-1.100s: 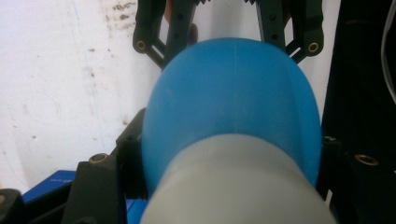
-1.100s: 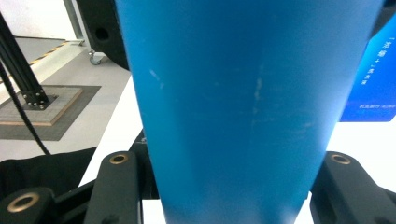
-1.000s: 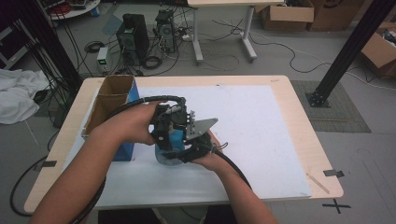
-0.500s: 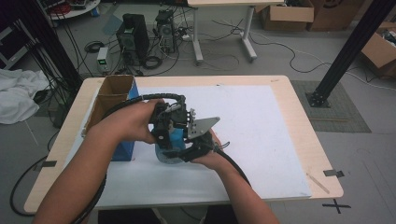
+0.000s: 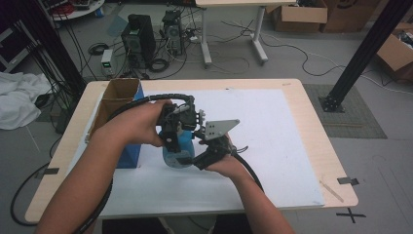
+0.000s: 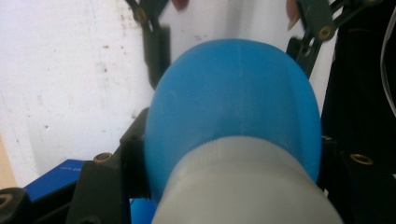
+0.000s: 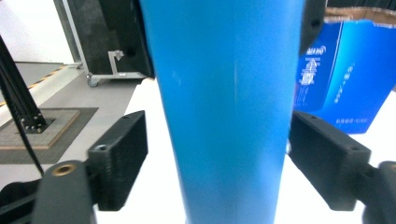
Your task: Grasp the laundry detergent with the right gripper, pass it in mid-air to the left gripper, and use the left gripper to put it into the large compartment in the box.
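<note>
1. The left hand-held gripper comes down from above onto the blue bottle, and its jaws are clamped tight around the upper part of it, where the blue body meets a pale grey top.
2. From the left gripper view, the bottle bulges up between the two black jaws, both sides pressed against it, with the white mat far below.
3. The right hand-held gripper sits low and level at the bottle's lower half, the grey three-cornered plate riding on top of it.
4. Its jaws have just been opening: in the right gripper view the ribbed pads stand off on either side of the blue wall, a sliver of daylight showing on the left and on the right, so the bottle is between them but not squeezed.
5. The bottle stands upright near the middle of the worktop, on the white mat, a little towards the person's side.
6. Just beside it, to its left in the high view, stands the blue carton, with an open cardboard box behind that at the worktop's left edge.
7. Both forearms reach in from the near side, hands close together around the bottle, black cables trailing back off the edge.
</note>
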Motion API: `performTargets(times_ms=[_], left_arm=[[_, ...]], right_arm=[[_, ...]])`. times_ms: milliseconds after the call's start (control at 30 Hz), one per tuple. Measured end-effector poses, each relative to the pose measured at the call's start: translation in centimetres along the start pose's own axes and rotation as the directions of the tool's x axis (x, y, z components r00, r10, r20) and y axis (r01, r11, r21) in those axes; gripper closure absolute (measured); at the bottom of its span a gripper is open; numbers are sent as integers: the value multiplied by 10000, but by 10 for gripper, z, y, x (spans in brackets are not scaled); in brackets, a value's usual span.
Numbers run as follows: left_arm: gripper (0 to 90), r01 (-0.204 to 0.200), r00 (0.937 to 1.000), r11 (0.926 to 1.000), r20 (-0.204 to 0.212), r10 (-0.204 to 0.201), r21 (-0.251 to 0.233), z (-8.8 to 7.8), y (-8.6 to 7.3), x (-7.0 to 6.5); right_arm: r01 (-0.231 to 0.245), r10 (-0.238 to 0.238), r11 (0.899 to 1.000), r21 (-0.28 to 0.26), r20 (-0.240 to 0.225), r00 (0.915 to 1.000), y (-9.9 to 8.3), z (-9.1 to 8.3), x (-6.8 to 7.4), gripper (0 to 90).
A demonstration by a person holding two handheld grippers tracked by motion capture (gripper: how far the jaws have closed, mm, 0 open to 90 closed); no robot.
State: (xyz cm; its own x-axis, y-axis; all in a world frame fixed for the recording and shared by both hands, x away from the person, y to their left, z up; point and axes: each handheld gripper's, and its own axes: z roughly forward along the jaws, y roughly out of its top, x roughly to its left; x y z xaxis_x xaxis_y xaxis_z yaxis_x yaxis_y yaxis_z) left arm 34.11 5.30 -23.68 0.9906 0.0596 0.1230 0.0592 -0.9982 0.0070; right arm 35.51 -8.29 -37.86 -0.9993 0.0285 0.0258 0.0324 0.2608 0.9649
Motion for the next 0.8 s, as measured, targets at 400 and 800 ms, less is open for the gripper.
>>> performTargets(times_ms=[400, 800], left_arm=[[386, 841, 9961, 9964, 261, -839, -54, -26, -5, 11], [385, 2968, 9537, 9550, 508, -2964, -3, -74, -23, 41]], right_arm=[[-31, -15, 9974, 720, 630, 9980, 16, -32, -3, 28], [75, -208, 9827, 1852, 699, 9973, 43, -69, -14, 0]])
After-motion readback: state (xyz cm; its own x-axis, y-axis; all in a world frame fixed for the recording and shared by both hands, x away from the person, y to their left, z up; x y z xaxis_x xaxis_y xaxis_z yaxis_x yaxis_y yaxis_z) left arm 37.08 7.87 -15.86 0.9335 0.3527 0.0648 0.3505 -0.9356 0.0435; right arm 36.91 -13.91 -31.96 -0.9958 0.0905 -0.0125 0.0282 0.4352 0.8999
